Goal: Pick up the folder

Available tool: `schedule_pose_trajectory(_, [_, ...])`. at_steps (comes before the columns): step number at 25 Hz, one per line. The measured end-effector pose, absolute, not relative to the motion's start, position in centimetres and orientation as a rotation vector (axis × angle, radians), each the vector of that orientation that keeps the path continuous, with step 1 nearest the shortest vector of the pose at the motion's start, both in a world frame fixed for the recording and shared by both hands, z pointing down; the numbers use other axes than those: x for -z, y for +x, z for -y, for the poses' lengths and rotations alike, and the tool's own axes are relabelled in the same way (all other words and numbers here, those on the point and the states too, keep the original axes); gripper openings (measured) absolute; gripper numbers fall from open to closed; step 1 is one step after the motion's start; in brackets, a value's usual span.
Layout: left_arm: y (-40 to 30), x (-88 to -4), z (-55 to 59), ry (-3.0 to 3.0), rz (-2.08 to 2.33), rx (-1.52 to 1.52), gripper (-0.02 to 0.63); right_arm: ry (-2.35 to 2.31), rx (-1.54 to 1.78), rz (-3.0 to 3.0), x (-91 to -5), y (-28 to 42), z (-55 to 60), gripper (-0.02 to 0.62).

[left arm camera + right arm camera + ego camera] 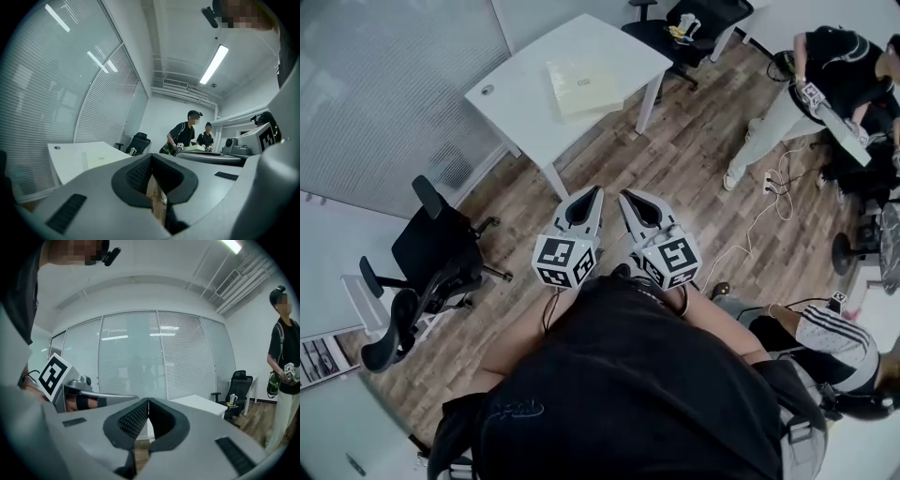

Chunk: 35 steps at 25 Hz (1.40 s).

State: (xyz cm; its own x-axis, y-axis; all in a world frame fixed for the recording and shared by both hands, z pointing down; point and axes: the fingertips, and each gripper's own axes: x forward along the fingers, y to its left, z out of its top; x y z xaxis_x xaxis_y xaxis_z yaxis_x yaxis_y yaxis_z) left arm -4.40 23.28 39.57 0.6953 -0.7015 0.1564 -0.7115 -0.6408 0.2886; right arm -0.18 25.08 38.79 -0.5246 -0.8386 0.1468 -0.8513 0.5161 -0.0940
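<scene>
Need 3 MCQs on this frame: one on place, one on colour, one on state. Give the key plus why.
1. The folder lies: A on the white table; B in a drawer; C on a shelf.
2. The folder is: A red; B pale yellow; C blue.
3. The left gripper and right gripper are: A both open; B shut on the folder; C both shut, empty.

Key: 1 A, the head view shows it flat on the tabletop. 2 B, it reads pale yellow against the white top. 3 C, each gripper view shows the pads together with nothing between.
</scene>
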Motion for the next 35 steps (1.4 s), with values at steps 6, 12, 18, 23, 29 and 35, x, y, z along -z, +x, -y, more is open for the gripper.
schedule_pose_trajectory(6, [-1.6,-40.4,-21.6,2.554,1.126,-0.070,0.014,1.480,-0.293,2.658,-40.2,2.9,-23.1,0.021])
schedule_pose_trajectory(12, [-0.3,-41.5,-19.5,2.555,1.101,-0.104,0.014,1.497,-0.331,2.647,-41.3,4.0,-21.1,0.021])
schedule_pose_trajectory(18, [1.0,-41.7,-14.9,2.567,1.031,-0.108,0.014,1.543,-0.338,2.608,-41.6,5.0,-17.0,0.021])
schedule_pose_trajectory(23, [1.0,-41.9,-10.4,2.578,0.985,-0.117,0.014,1.572,-0.353,2.594,-41.8,4.7,-12.4,0.021])
schedule_pose_trajectory(29, [-0.9,-40.7,-4.1,2.608,0.951,-0.106,0.014,1.613,-0.335,2.583,-40.9,2.8,-6.3,0.021])
schedule_pose_trajectory(35, [-3.6,-39.7,0.8,2.627,0.926,-0.083,0.014,1.641,-0.301,2.577,-39.7,0.0,-1.7,0.021])
